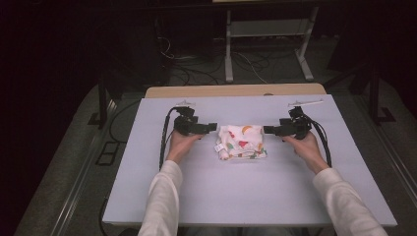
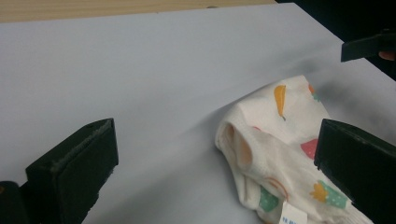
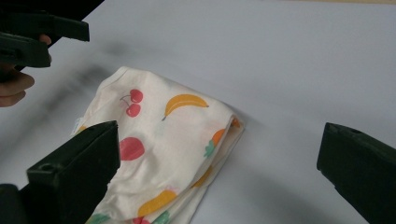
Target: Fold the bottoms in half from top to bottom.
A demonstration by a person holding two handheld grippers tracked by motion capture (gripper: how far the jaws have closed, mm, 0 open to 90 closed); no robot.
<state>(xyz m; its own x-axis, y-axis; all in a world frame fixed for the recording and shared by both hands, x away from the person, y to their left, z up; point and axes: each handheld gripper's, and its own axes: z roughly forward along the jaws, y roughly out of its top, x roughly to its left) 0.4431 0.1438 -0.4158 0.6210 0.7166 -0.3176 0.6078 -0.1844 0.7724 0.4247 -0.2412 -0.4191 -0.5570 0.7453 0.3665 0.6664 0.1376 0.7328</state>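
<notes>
Pale desk (image 1: 255, 196), bare around both tongs. Folded fruit-print cloth (image 1: 241, 142) lies between left tongs (image 1: 211, 127) and right tongs (image 1: 268, 130), both released, jaws apart, holding nothing. Cloth looks light, soft, floppy; best pinched at a folded edge nearest each tongs.

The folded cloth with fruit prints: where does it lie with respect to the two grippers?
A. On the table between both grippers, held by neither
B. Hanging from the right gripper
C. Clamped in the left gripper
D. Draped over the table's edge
A: the folded cloth lies flat on the table, with the left gripper and the right gripper open on either side, neither closed on it.
</notes>
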